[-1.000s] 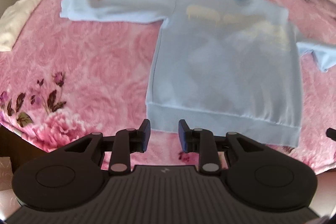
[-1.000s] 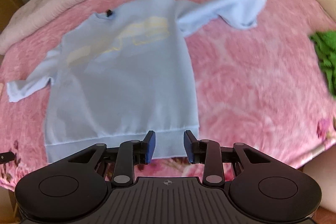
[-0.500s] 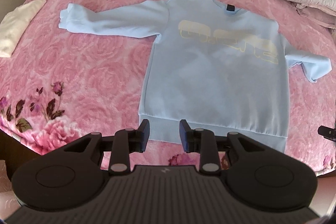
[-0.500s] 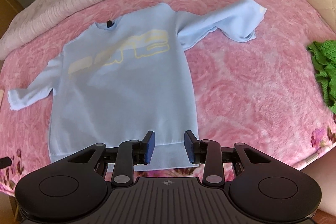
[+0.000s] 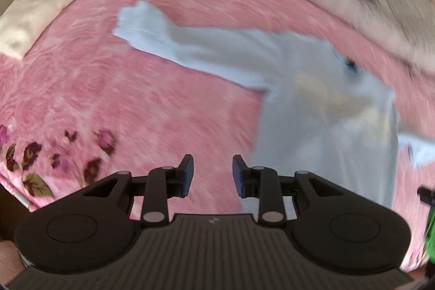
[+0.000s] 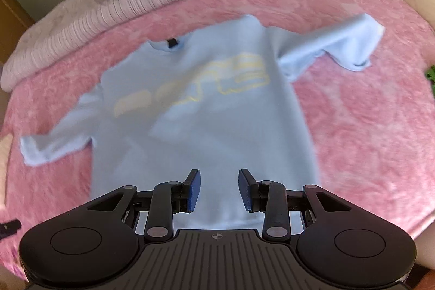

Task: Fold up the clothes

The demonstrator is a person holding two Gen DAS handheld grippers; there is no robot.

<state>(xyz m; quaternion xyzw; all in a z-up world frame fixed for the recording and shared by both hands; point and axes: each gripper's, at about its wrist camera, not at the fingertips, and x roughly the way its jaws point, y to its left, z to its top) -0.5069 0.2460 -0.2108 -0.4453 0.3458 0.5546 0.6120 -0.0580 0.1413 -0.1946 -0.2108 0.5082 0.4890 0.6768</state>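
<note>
At the bottom of each frame, the left gripper [image 5: 213,175] and right gripper [image 6: 219,190] hold their jaws apart, empty. The left view has swung left within the last second, so the light blue sweatshirt [image 6: 206,110], spread flat on the pink blanket [image 6: 353,127], now sits at right, its sleeve [image 5: 190,45] upper centre: likely the approach to a sleeve fold.

Each tool is matte black with a ribbed base and round silver pivot pins. The left tool [image 5: 212,175] and right tool [image 6: 219,190] carry blue pads [image 6: 194,190] on their fingers.
</note>
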